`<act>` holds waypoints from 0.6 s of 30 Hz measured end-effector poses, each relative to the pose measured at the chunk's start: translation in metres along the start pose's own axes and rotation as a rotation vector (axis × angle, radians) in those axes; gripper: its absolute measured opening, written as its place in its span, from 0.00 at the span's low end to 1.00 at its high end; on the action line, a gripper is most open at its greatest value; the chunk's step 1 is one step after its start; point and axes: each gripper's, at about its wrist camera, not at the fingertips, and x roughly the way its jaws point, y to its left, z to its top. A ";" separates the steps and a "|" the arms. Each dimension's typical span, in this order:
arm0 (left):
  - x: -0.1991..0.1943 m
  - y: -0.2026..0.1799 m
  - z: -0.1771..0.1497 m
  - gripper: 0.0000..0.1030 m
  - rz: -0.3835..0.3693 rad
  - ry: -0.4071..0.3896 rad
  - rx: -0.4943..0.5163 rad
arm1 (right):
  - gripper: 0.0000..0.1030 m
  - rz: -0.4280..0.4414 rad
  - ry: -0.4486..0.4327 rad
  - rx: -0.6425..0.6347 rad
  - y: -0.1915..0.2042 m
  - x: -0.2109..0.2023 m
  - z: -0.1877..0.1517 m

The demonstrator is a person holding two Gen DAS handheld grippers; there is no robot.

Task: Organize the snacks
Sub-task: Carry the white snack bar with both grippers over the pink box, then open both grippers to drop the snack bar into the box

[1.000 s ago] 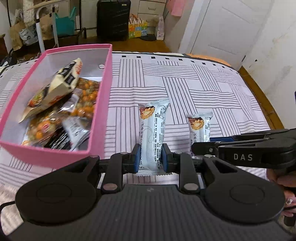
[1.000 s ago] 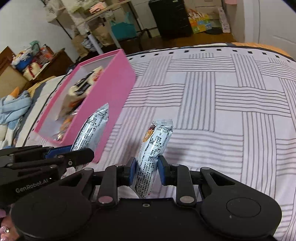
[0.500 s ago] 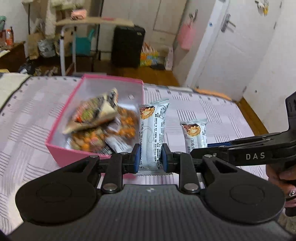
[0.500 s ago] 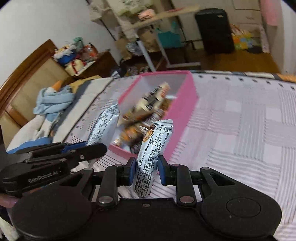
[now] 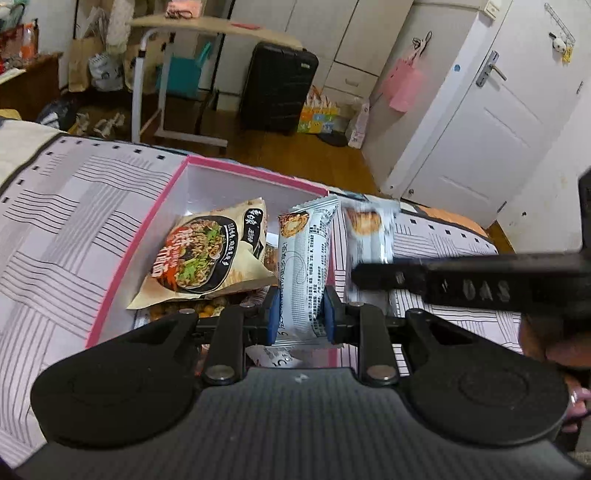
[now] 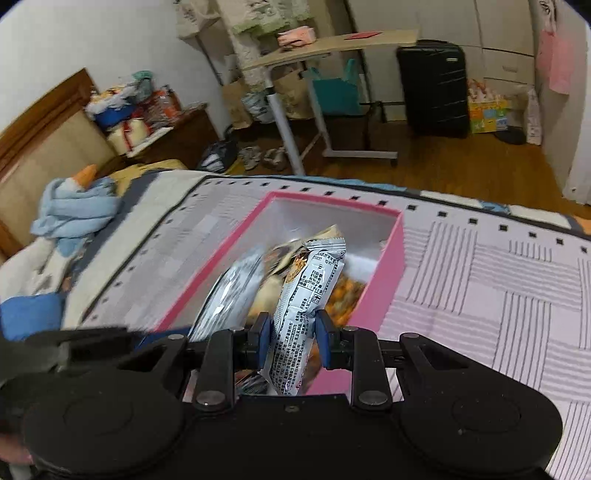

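My left gripper [image 5: 300,319] is shut on a silver snack packet [image 5: 304,266], held upright over the near right part of the pink box [image 5: 255,172]. My right gripper [image 6: 289,334] is shut on a second silver snack packet [image 6: 306,302], above the box's near end [image 6: 332,197]. From the left wrist view the right gripper [image 5: 461,282] shows as a blurred black bar with its packet [image 5: 367,230] just right of mine. In the box lie a beige noodle packet [image 5: 207,254] and orange snacks [image 6: 343,295].
The box sits on a bed with a pink striped cover [image 6: 498,295]. A blue cloth [image 6: 74,214] and headboard lie at the left. Beyond the bed edge are a wooden floor, a rolling table [image 5: 207,26], a black suitcase [image 5: 277,88] and a white door [image 5: 480,122].
Both grippers rose off the bed cover with their packets and moved left, from beside the box to over it. Both grips stayed the same.
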 end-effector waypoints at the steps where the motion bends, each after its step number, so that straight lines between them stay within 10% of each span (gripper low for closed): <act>1: 0.008 0.003 0.001 0.22 0.003 0.014 -0.003 | 0.30 -0.009 0.001 -0.002 -0.003 0.006 0.002; 10: 0.052 0.010 0.000 0.23 0.006 0.057 0.029 | 0.34 0.024 0.026 0.048 -0.012 0.049 0.004; 18: 0.043 0.014 -0.007 0.43 -0.022 0.019 0.012 | 0.35 0.072 -0.079 0.097 -0.020 0.016 -0.010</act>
